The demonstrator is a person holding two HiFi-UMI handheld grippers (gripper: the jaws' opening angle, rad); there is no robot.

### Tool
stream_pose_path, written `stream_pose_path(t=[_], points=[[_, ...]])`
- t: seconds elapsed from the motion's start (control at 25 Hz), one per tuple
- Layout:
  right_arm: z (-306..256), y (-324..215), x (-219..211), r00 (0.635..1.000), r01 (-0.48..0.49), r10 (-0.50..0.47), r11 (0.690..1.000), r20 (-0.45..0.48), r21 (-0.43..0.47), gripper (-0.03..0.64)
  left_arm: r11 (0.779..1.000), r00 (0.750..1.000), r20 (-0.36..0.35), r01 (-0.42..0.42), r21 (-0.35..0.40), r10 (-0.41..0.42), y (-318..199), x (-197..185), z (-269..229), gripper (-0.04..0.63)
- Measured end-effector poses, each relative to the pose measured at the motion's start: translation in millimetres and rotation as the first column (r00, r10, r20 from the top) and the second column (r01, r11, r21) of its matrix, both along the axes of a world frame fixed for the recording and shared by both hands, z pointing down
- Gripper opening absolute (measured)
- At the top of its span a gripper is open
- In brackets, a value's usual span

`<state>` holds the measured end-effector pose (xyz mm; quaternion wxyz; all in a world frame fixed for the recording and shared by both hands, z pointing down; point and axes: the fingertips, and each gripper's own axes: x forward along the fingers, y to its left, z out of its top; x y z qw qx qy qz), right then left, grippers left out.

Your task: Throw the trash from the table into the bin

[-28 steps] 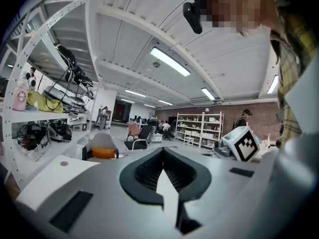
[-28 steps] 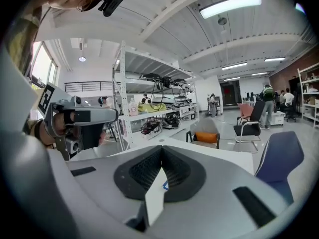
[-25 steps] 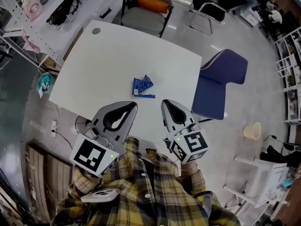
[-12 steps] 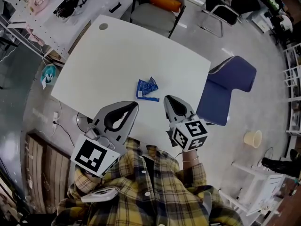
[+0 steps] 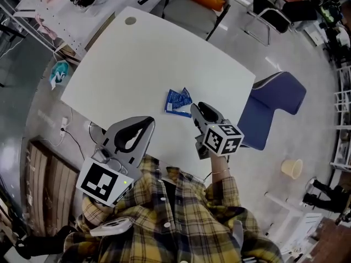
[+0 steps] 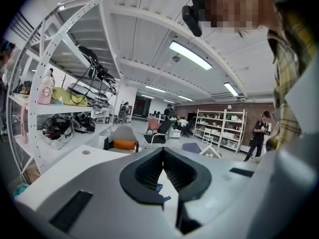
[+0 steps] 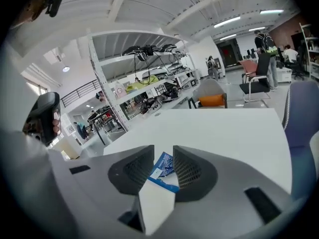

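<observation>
Right gripper opening — blue wrapper at its ten o'clock on the desk, between its jaws, ungripped; left gripper closed, empty.

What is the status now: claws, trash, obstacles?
Right claw opening, aimed at blue wrapper, not gripping. Left claw shut, empty. Nothing blocks the wrapper.

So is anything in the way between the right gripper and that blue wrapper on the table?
Nothing visible. The blue wrapper lies alone on the white table, just ahead of the right gripper. Its fingers are opening, with the wrapper in front of them, not yet between them.
</observation>
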<state>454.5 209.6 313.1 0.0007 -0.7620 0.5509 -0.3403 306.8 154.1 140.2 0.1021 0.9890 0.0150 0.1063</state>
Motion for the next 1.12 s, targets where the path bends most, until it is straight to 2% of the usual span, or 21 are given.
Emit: stream_pose_path(t=[0.28,0.52,0.76,0.8,0.92,1.12], points=[[55,-16,16,0.991,0.009,0.0,0.998,0.132,-0.067,0.169,0.998,0.997,0.036,0.064,-0.008,-0.063,-14,-11,13,0.009],[94,-23,21,0.977,-0.01,0.036,0.992,0.21,-0.122,0.187,0.995,0.994,0.051,0.1,-0.02,-0.098,-23,-13,18,0.009],[115,-32,19,0.956,-0.012,0.052,0.99,0.288,-0.14,0.184,0.992,0.99,0.067,0.127,-0.026,-0.125,-26,-15,23,0.009],[116,-32,18,0.955,-0.012,0.053,0.99,0.291,-0.14,0.165,0.991,0.989,0.069,0.131,-0.025,-0.129,-27,-16,24,0.009],[115,-33,16,0.958,-0.02,0.059,0.99,0.281,-0.139,0.043,0.989,0.987,0.072,0.144,-0.021,-0.142,-29,-18,25,0.009],[100,-35,12,0.962,-0.027,0.05,0.996,0.268,-0.09,0.002,0.988,0.986,0.066,0.152,-0.013,-0.151,-30,-20,23,0.009]])
